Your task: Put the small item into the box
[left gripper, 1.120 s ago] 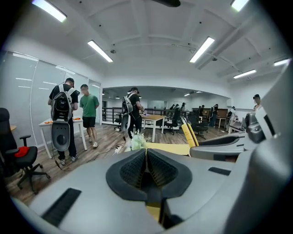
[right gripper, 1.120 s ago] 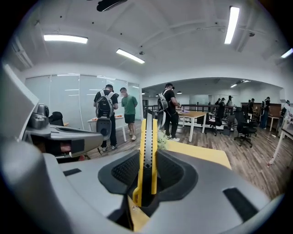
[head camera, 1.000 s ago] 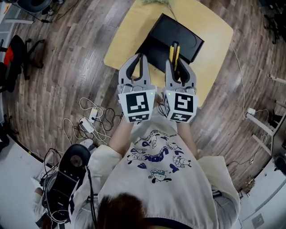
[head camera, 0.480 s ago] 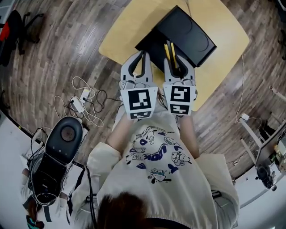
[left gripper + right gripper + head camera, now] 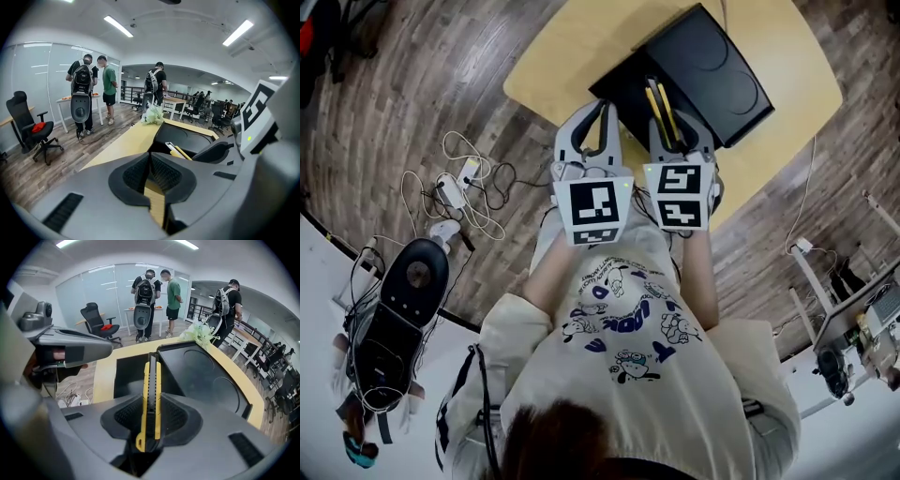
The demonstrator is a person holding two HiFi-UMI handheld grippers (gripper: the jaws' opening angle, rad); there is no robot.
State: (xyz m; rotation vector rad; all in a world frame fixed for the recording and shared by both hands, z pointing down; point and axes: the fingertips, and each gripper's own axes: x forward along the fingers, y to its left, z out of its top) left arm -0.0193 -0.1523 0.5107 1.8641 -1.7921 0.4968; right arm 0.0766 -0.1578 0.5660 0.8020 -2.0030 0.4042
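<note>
- Utility knife, yellow with a black centre strip, is being held by the right gripper; the jaws are clamping its rear end from both sides.
- The knife body is projecting forward out of the jaws and is pointing over the black box, along the line where the open compartment is meeting the lid.
- The knife is hanging above the box and is not lying inside it.
- The box is lying open on the desk, with the lid spread flat beside the compartment.
- The left gripper is hovering at the near left corner of the box, just beside the right gripper; its jaws are standing together, with nothing between them.
- A green-and-white bundle is lying on the desk at the far end of the box.
- Three people are standing well beyond the box, by a white table.
- White cables are lying on the wooden floor to the left of the box, off the desk.
</note>
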